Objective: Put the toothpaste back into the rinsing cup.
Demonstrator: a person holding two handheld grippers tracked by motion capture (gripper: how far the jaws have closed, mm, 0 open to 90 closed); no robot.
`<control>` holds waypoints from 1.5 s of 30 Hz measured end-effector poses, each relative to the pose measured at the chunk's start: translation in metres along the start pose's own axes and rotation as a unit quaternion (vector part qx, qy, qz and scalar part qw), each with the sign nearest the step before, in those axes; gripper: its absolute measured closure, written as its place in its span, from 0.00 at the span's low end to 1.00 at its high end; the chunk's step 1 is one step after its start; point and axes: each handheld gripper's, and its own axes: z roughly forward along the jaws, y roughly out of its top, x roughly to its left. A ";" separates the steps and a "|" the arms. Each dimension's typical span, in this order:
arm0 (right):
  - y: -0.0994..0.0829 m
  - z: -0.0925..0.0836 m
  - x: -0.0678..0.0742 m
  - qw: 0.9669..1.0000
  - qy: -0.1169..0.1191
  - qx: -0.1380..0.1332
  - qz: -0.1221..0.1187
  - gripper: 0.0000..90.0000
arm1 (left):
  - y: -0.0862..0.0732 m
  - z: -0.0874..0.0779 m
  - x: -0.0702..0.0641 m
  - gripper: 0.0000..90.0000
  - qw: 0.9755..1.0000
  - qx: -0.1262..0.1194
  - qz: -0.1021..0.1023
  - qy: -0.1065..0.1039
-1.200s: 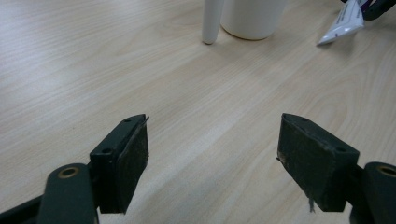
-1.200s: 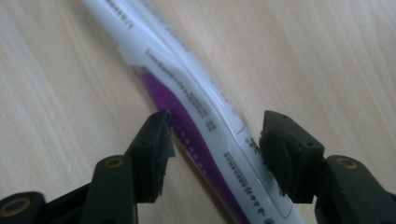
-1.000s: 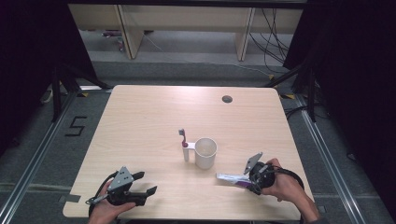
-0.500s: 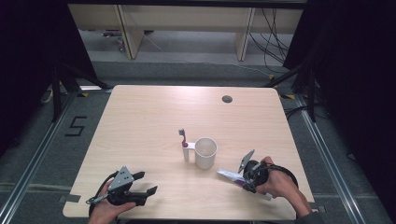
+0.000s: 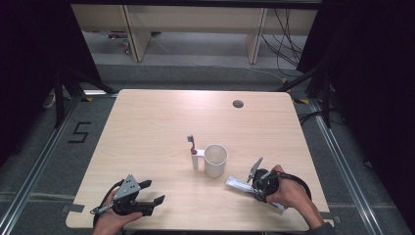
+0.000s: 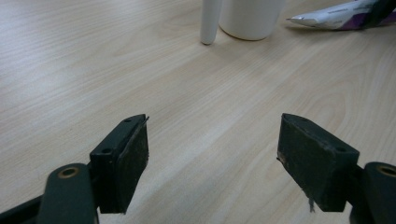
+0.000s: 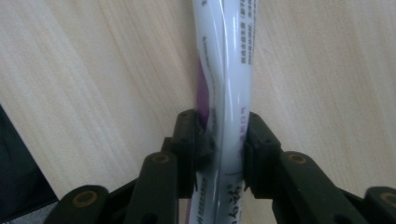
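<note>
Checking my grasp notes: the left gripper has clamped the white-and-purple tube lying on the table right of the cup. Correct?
Wrong hand. The right gripper has just been closing on the tube, as the right gripper view shows. The left gripper is open, and the tube does lie right of the cup.

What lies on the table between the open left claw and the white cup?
Nothing: in the left gripper view, bare table runs from the left claw to the cup; the toothbrush stands just beside the cup.
</note>
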 end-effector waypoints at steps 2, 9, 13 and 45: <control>0.001 0.000 0.001 1.000 0.010 0.001 -0.006 0.82 | 0.000 -0.001 0.000 0.27 1.000 0.001 0.003 -0.001; 0.008 0.003 0.001 0.999 -0.001 0.027 -0.020 0.83 | 0.000 0.000 0.000 0.27 1.000 0.000 0.003 -0.002; 0.011 0.004 0.004 0.999 -0.004 0.041 -0.018 0.83 | -0.001 0.001 0.000 0.27 1.000 0.003 0.002 -0.001; -0.036 -0.036 -0.008 0.975 -0.011 -0.216 0.059 0.85 | 0.000 0.001 0.002 0.27 1.000 -0.001 -0.001 -0.002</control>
